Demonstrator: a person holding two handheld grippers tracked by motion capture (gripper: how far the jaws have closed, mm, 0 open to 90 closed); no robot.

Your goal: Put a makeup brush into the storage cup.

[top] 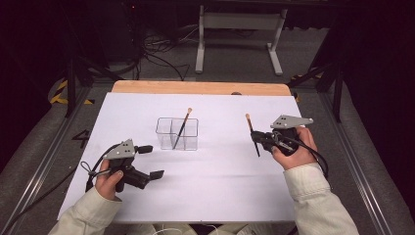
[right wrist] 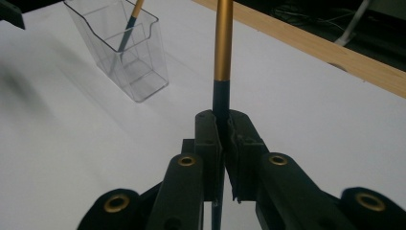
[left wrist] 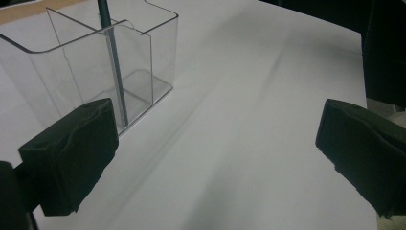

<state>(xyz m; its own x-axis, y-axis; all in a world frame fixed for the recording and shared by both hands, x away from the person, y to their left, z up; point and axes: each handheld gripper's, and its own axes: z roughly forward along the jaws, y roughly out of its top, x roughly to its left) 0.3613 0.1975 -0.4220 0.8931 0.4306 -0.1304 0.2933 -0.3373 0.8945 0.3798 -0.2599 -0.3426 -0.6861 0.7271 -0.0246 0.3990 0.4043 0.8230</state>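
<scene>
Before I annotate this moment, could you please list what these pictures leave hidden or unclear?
- Held brush: tip cut off by the top edge of the right gripper view; lower handle hidden behind the right claw.
- Brush in the clear organizer: bristle end cut off at the top of the left gripper view.
- High view: brush bristles too small to make out.

slim black-and-gold brush (right wrist: 222,52) clamped upright above the white table's right side; matching second brush (top: 182,128) leaning inside clear plastic divided holder (top: 165,135) near centre.
</scene>
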